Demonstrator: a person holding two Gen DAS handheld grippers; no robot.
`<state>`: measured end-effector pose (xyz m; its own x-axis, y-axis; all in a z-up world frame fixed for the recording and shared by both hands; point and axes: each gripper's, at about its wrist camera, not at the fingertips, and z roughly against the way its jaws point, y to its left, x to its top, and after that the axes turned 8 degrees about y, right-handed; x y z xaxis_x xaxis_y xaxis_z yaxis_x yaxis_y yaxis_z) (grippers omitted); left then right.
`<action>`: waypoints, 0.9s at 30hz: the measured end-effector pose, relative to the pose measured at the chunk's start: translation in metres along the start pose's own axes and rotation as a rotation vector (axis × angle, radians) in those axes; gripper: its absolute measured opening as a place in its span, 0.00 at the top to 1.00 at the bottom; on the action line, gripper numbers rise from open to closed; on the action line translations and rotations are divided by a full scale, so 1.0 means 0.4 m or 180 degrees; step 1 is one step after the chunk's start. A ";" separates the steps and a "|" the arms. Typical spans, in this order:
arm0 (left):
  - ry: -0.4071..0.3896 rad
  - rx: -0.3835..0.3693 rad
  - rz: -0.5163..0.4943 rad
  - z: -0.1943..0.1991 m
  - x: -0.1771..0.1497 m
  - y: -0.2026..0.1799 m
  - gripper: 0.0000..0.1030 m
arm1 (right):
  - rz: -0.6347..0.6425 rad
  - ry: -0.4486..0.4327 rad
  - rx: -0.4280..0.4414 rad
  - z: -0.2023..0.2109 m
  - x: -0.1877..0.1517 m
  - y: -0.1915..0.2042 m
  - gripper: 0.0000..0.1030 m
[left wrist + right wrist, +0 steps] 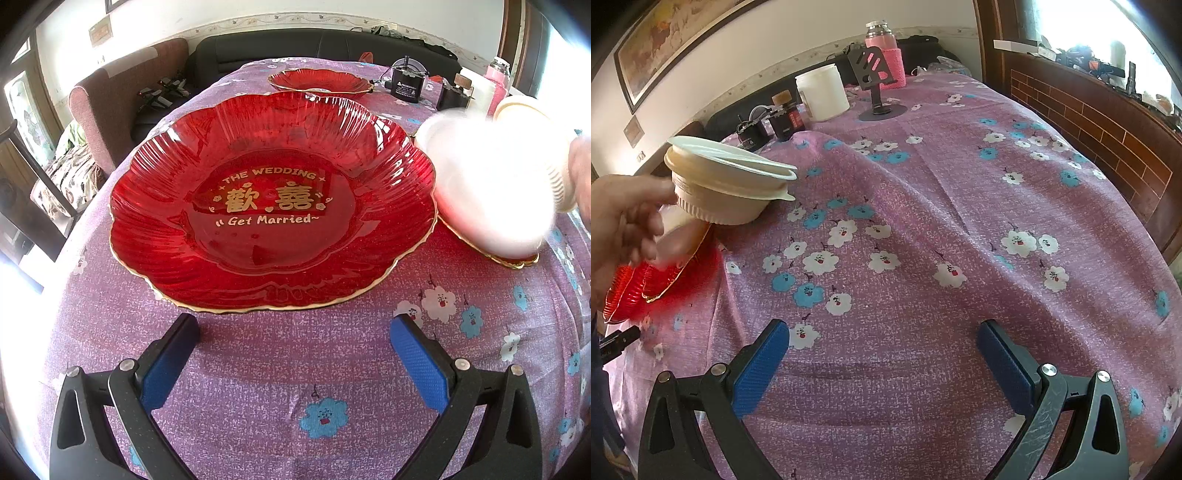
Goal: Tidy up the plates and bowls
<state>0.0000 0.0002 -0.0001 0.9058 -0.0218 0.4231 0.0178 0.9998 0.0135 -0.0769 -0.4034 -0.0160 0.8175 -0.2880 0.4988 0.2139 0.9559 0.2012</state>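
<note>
Grippers point(294, 334) point(883, 339) empty; bowl point(491, 192) blurred, covers plate point(517, 260).

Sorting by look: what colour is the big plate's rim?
Gold edging on the red scalloped plate; clearest in the left wrist view.

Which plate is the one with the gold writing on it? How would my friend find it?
Look at the purple flowered tablecloth. Right ahead of the left gripper and its open fingers sits the biggest red plate, wavy-edged with a gold rim. Unlike the smaller red dish behind it, it has gold lettering in the middle reading "THE WEDDING" and "Get Married".
</note>
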 end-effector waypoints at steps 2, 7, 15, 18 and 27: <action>0.0000 0.0001 0.0000 0.000 0.000 0.000 0.00 | 0.0004 -0.0002 0.0019 0.001 0.000 -0.001 0.01; 0.0000 0.0000 0.0000 0.000 0.000 0.000 0.00 | 0.0030 0.0005 0.0025 -0.001 0.001 0.005 0.01; 0.0000 0.0000 0.0000 0.000 0.000 0.000 0.00 | 0.0032 0.0006 0.0031 -0.001 0.001 0.004 0.01; 0.0000 0.0000 0.0000 0.000 0.000 0.000 0.00 | 0.0032 0.0004 0.0036 -0.001 0.001 0.006 0.01; 0.0000 0.0000 0.0000 0.000 0.000 0.000 0.00 | 0.0040 0.0002 0.0071 0.002 0.000 0.007 0.01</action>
<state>0.0000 0.0002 -0.0001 0.9058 -0.0219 0.4230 0.0178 0.9997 0.0136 -0.0768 -0.4007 -0.0149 0.8203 -0.2760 0.5009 0.1918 0.9579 0.2137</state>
